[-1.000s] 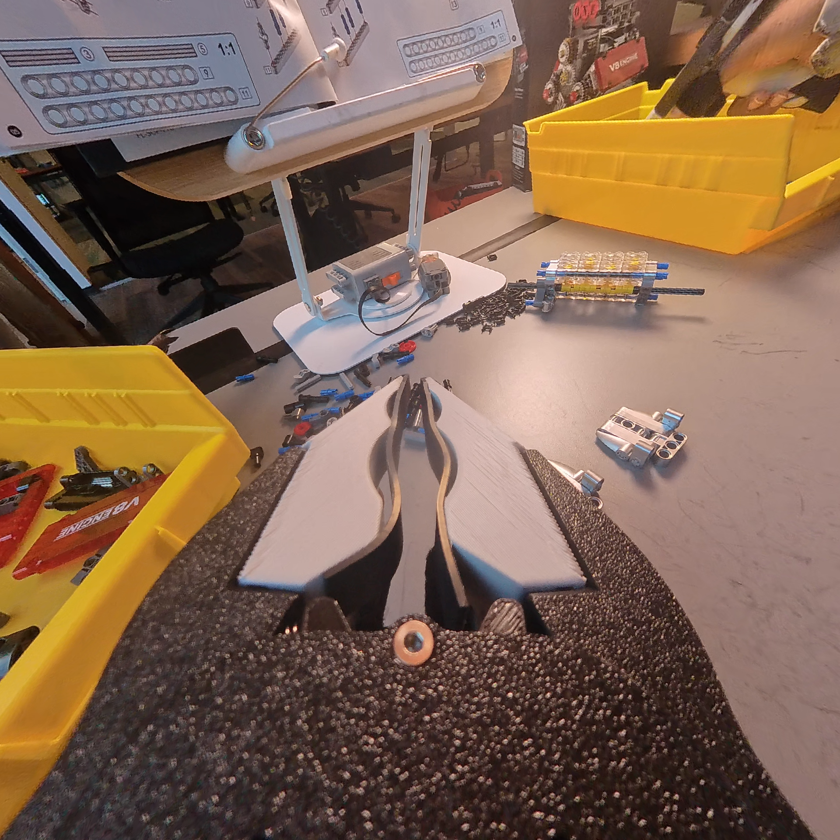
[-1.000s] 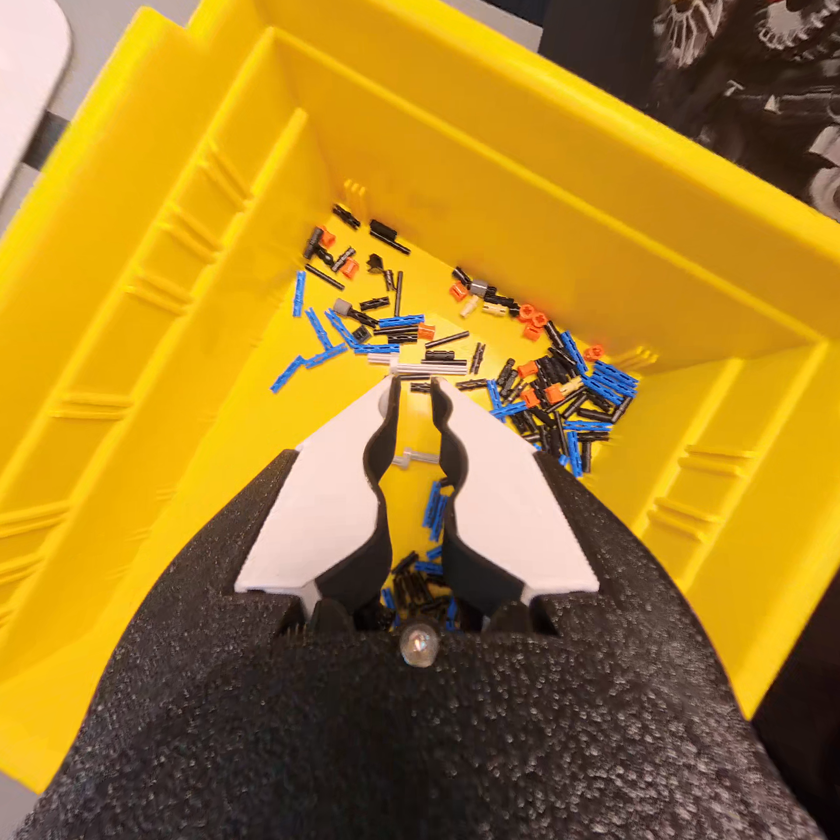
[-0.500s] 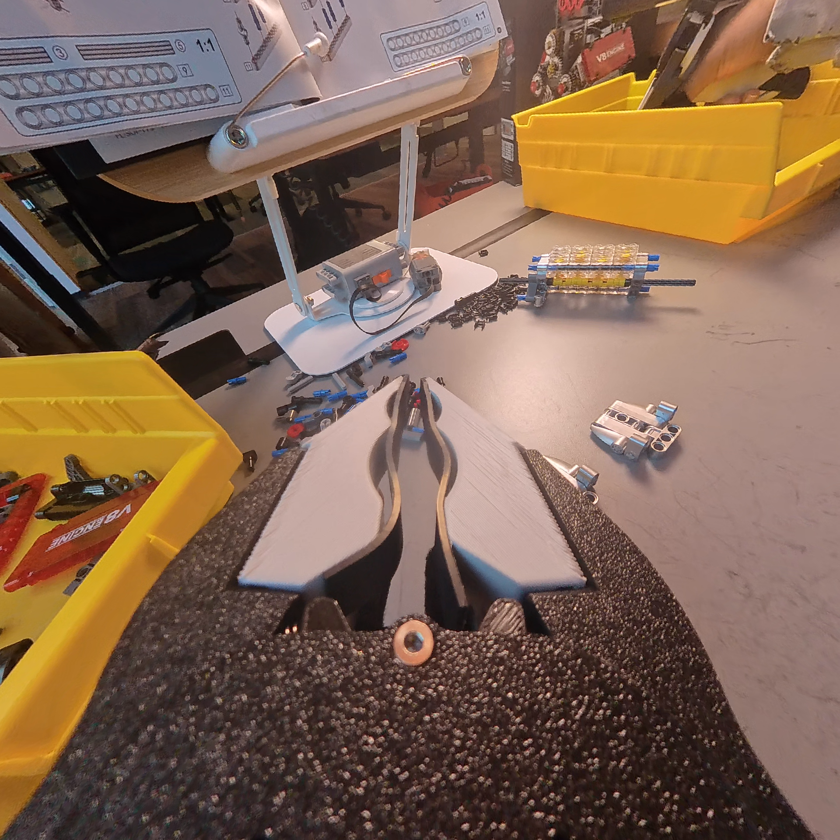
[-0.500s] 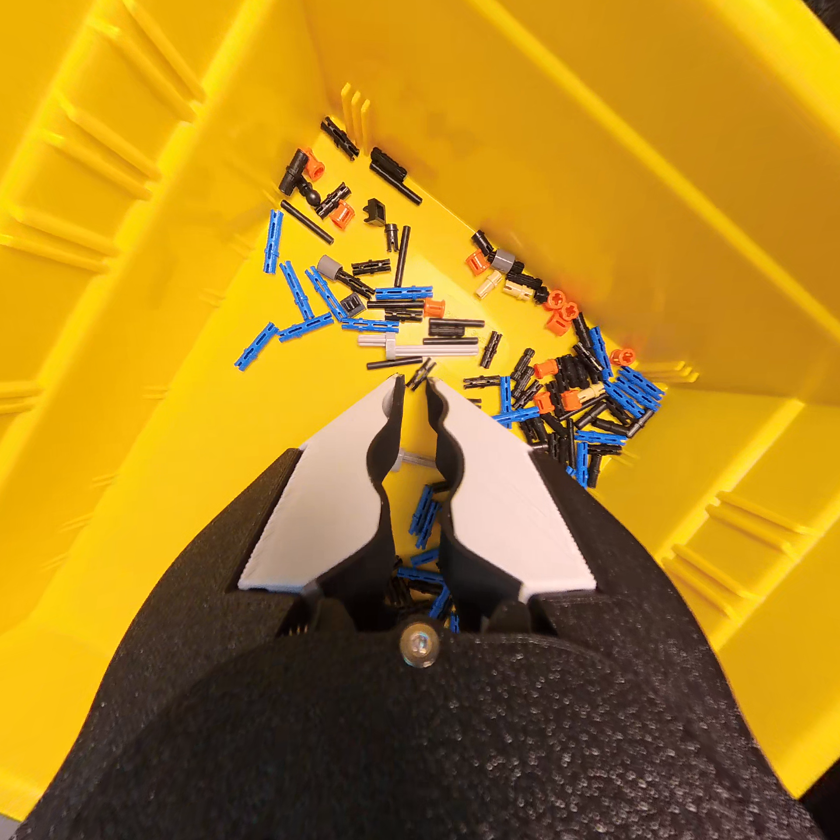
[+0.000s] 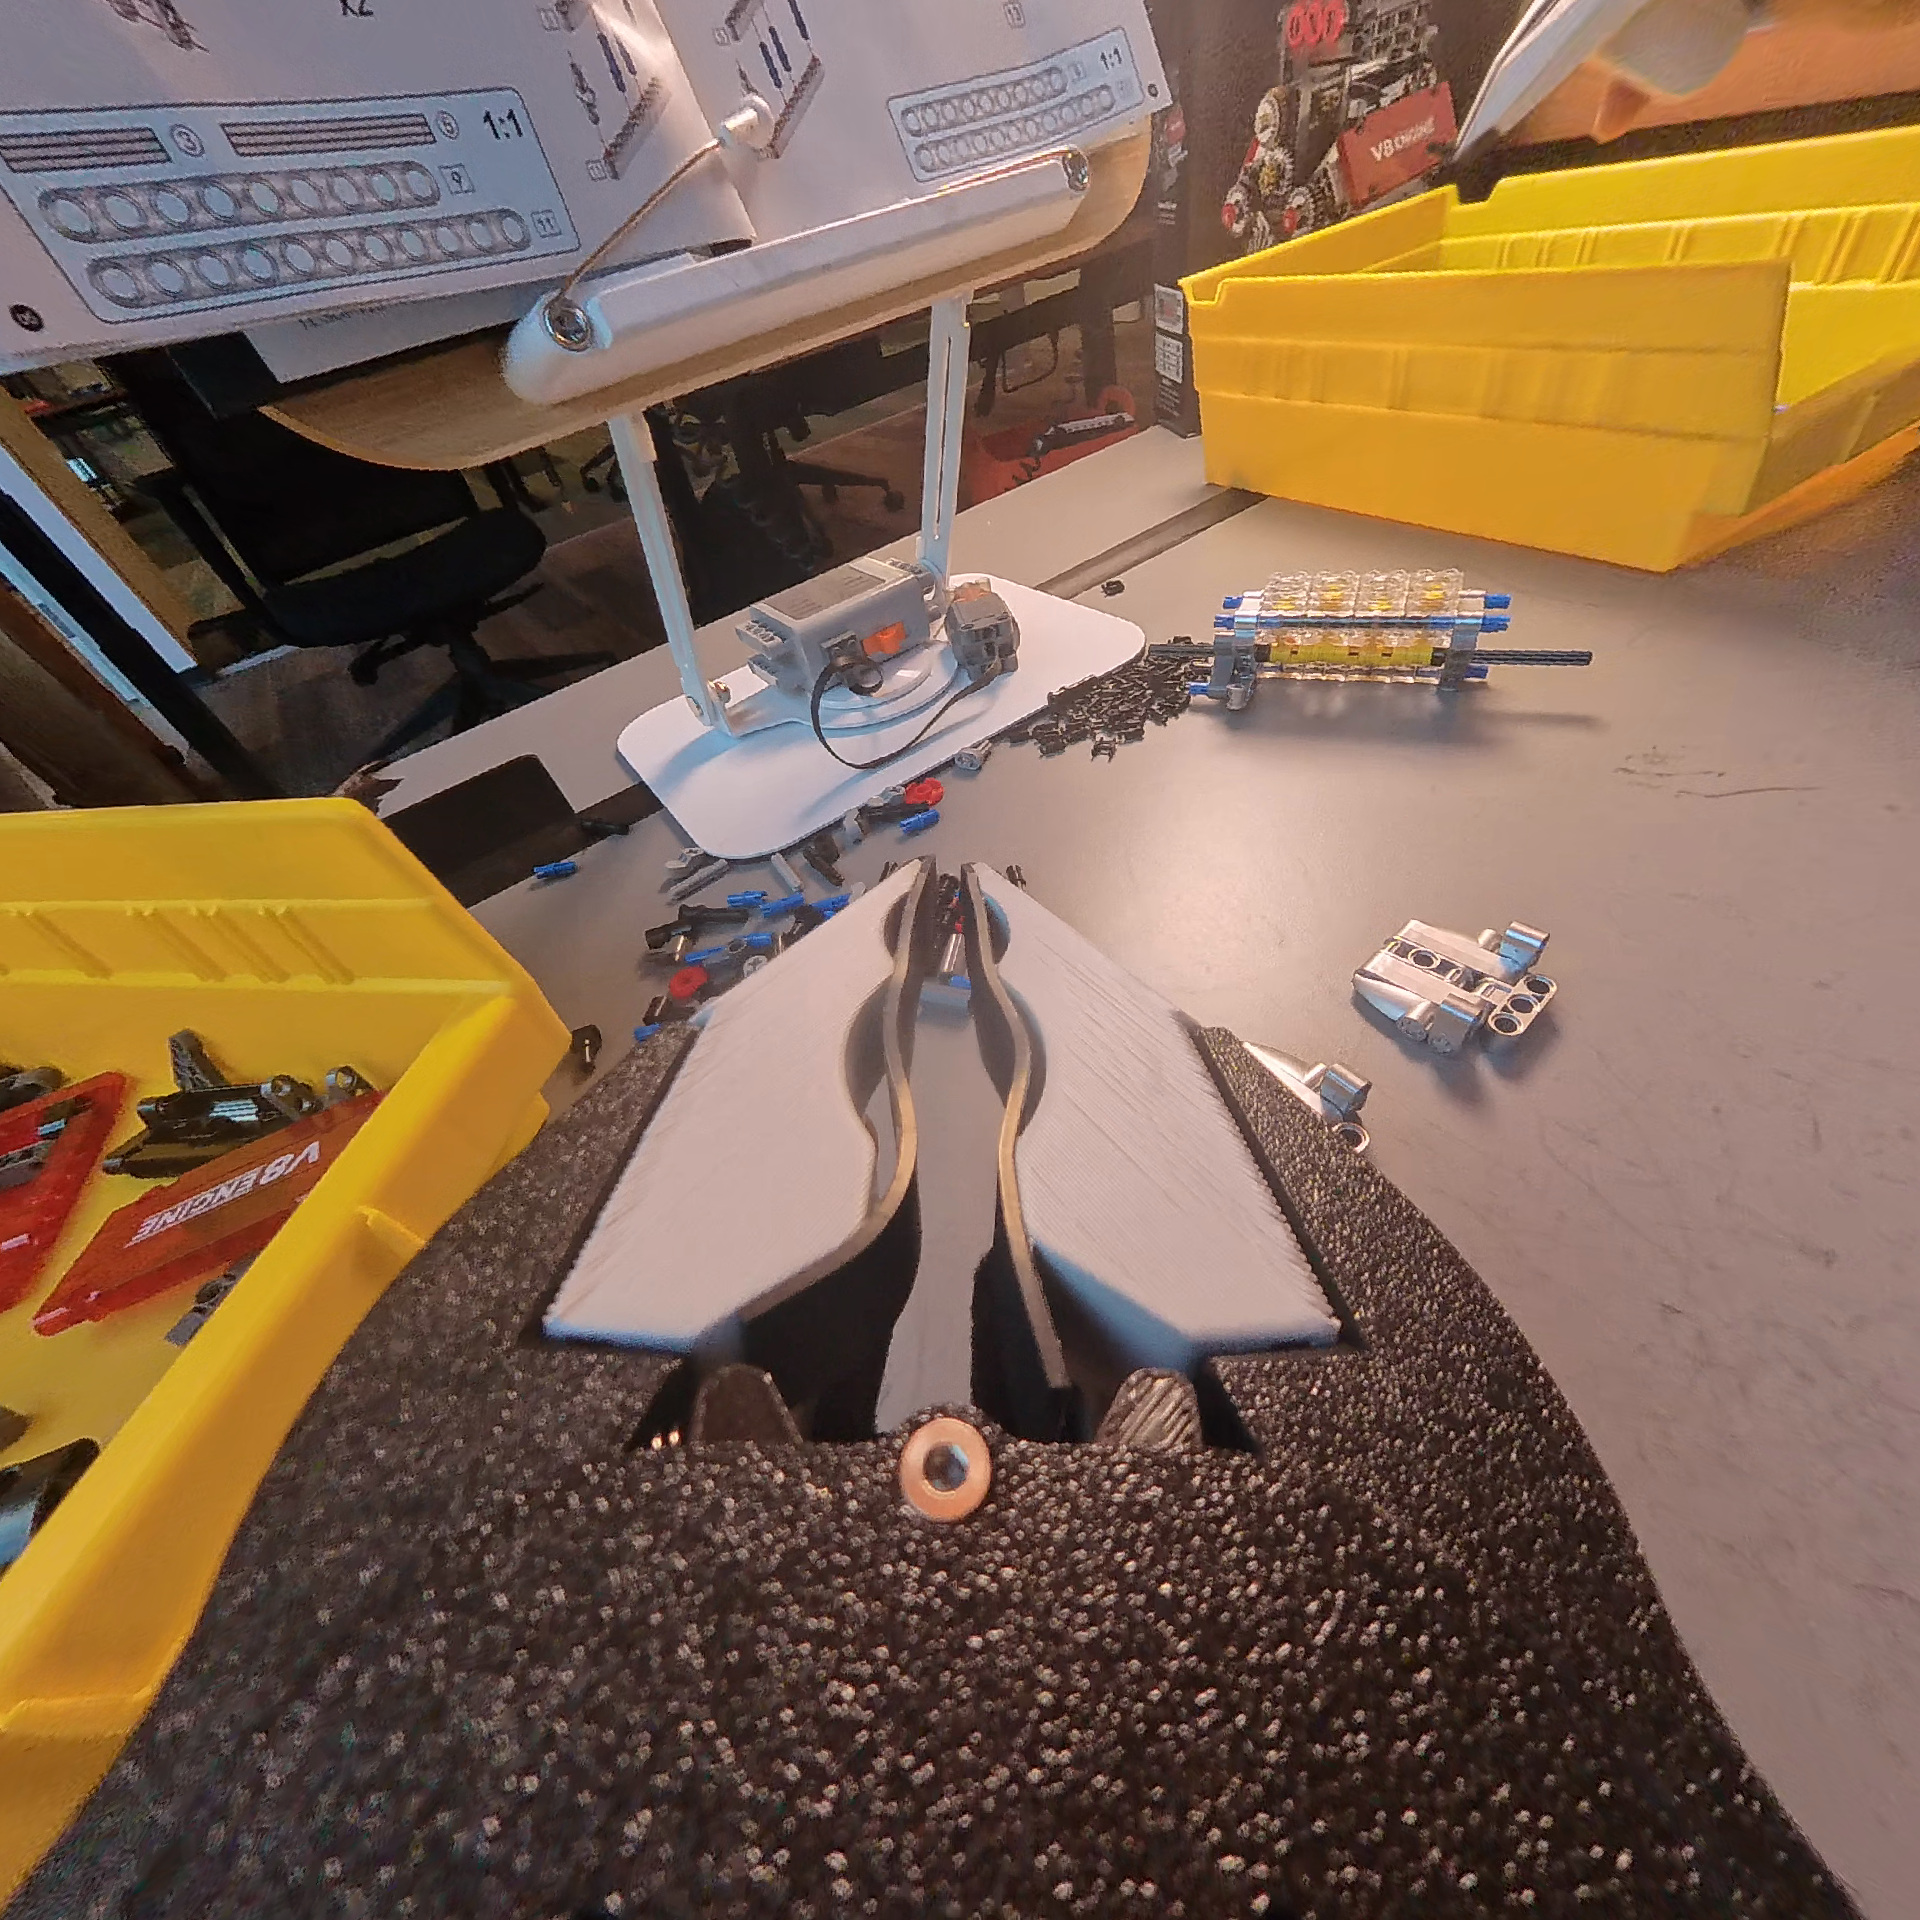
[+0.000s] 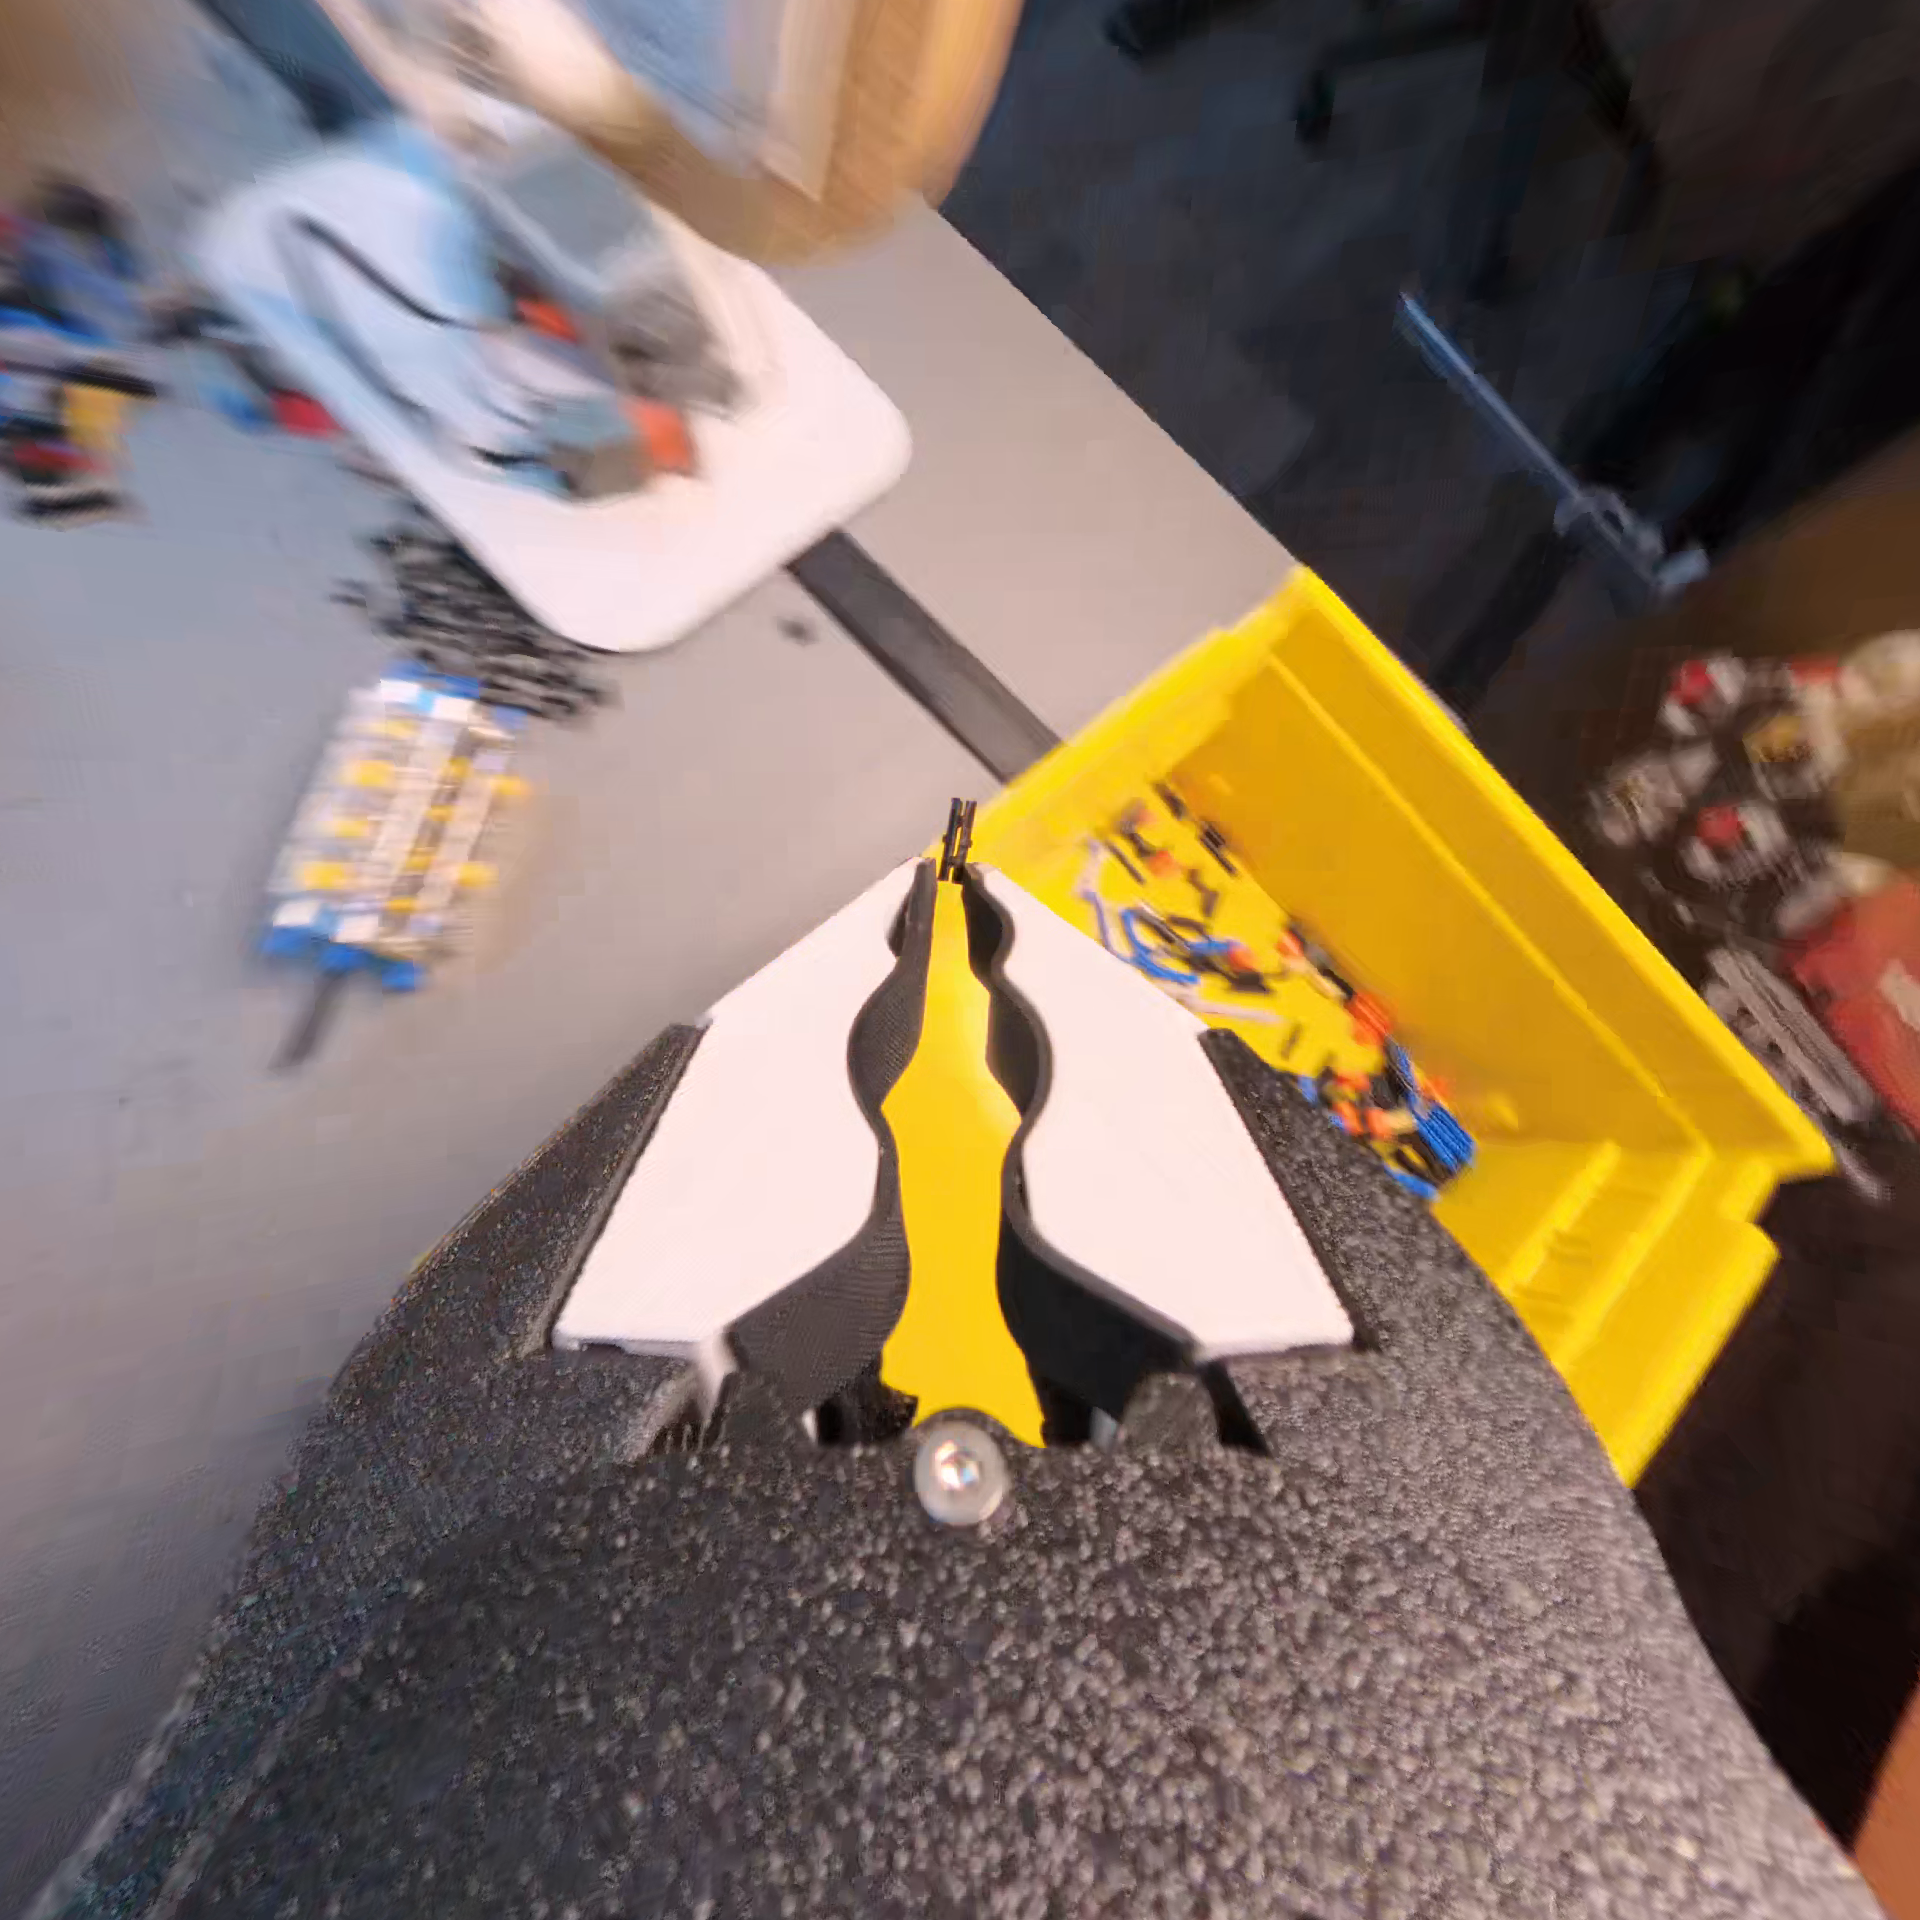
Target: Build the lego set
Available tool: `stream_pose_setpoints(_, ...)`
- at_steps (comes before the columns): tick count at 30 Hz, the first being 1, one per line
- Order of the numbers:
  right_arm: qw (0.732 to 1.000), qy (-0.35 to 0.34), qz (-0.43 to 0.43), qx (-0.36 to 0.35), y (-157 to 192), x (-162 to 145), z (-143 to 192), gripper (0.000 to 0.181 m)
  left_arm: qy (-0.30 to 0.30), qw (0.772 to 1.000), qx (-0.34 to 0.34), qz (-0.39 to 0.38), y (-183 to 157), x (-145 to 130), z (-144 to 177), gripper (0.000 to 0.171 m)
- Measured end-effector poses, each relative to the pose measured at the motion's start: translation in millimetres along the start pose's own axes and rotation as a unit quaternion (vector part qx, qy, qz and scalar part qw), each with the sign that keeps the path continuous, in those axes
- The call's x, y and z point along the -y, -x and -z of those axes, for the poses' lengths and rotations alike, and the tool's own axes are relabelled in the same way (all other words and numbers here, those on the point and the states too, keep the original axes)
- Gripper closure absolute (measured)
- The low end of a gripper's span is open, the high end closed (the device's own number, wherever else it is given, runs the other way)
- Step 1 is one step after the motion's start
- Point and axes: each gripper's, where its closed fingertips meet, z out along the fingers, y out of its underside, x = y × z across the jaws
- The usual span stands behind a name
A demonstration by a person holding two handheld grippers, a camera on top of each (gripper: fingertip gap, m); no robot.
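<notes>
My right gripper (image 6: 943,871) is shut on a small black pin (image 6: 956,836) that sticks out past its tips. It is lifted above the near corner of a yellow bin (image 6: 1621,935) holding several small black, blue and orange pins (image 6: 1382,1112). This view is motion-blurred. My left gripper (image 5: 943,875) is shut and empty, hovering low over the grey table above loose small pins (image 5: 748,925). A yellow, clear and blue brick assembly (image 5: 1351,629) lies on the table; it also shows in the right wrist view (image 6: 390,821).
A white stand base (image 5: 883,727) carries a grey battery box (image 5: 831,629) and holds a booklet board above. A yellow bin with red parts (image 5: 208,1195) stands at left. Grey connector pieces (image 5: 1455,982) lie at right. Stacked yellow bins (image 5: 1558,343) stand far right. There is about 40 cm between the tips of the two grippers.
My right gripper closed on a black pin in the yellow bin, lifted out and swung left towards the table. My left gripper barely moved.
</notes>
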Motion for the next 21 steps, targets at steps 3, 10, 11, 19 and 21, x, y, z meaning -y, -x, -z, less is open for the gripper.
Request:
stream_pose_setpoints(3,0.989,-0.028,0.092,0.111,133.7,18.2,27.4,0.177,-0.007,1.000,-0.001,0.012,1.2,4.1,0.2,0.169)
stream_pose_setpoints(10,0.960,0.039,0.183,0.210,341.6,-70.6,-10.8,0.177,-0.009,1.000,0.006,-0.016,-1.5,7.5,5.6,0.169)
stream_pose_setpoints(11,0.958,0.038,0.192,0.208,353.2,-74.6,-14.4,0.177,-0.010,1.000,0.009,-0.022,-0.8,7.9,6.9,0.169)
stream_pose_setpoints(19,0.965,0.007,0.194,0.176,346.1,-55.1,-6.3,0.155,-0.017,0.999,0.012,-0.027,-0.1,12.9,10.7,0.169)
stream_pose_setpoints(21,0.979,-0.056,0.143,0.132,290.8,-11.6,22.2,0.155,-0.018,0.999,0.012,-0.027,0.0,13.6,11.4,0.169)
